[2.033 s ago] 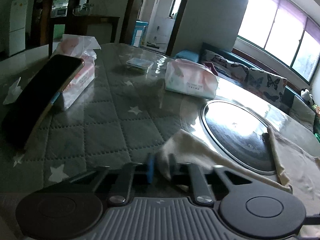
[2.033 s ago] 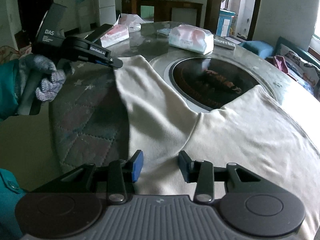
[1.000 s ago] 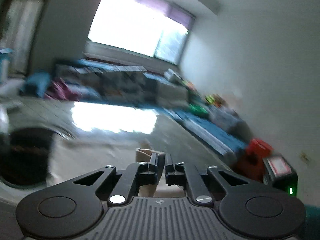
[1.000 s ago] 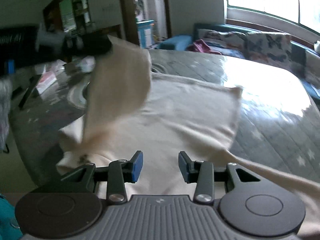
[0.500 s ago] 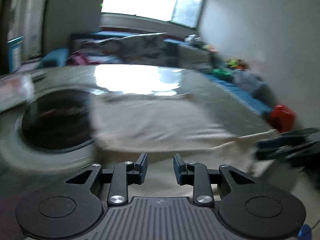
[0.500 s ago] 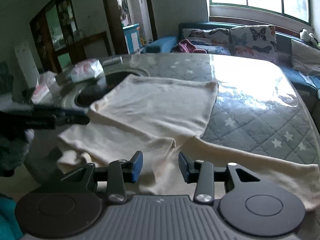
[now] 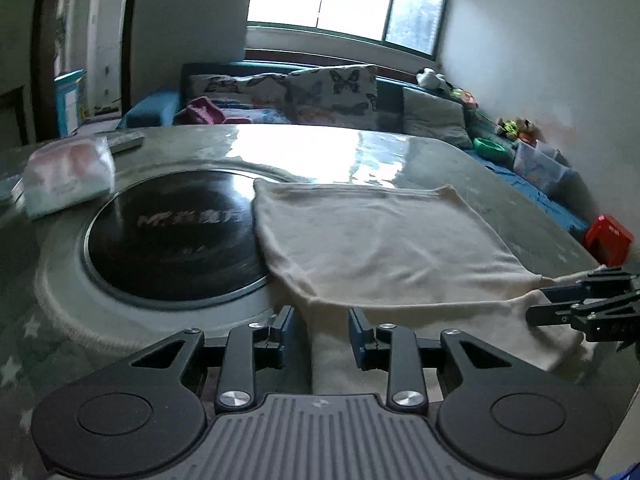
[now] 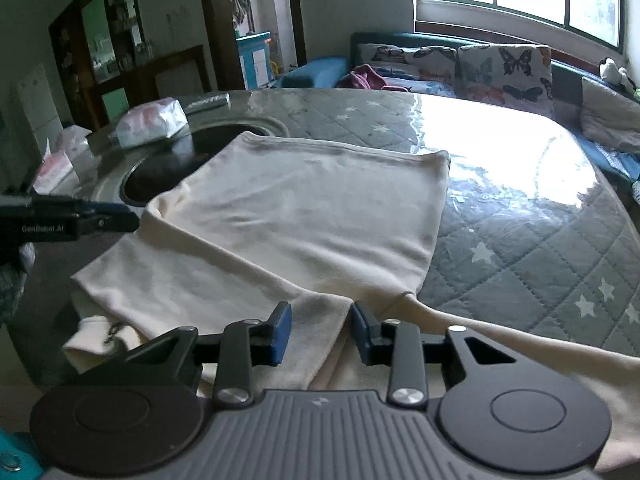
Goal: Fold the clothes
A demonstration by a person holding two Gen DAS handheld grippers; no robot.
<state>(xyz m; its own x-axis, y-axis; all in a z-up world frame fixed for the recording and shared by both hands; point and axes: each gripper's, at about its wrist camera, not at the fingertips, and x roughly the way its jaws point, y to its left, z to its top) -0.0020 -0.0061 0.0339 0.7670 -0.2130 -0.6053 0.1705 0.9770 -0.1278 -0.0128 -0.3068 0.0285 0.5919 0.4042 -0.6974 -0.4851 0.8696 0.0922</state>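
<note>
Left claw point(image 7: 318, 334): mine, jaws spread apart, nothing between them, poised low over the near left edge of the garment.
Right claw point(image 8: 318, 330): jaws parted too, gripping nothing, with a folded flap of cloth lying right under the gap.
Cream garment point(image 8: 304, 220): spread on the tabletop point(image 8: 520, 240), body flat; one sleeve looks laid across the near part, the other sleeve point(image 8: 520, 352) trails off to my right along the near edge.
Collar end point(image 8: 92, 336): bunched at the near left corner, close to the tabletop's rim.
Step in hand: I judge one sleeve is in and both claws are free, so I'm between grips, lining up the next fold.
Next move: I'd say the right claw needs to close on that trailing sleeve and bring it over the body, keeping the cloth flat while the left one steadies the near edge.
Dark round inset point(image 7: 172, 236): beyond my left claw, the garment's left edge overlapping its rim.
Tissue pack point(image 7: 68, 178): further off, well apart from the cloth.
Sofa with butterfly cushions point(image 8: 460, 64): far back under the window.
</note>
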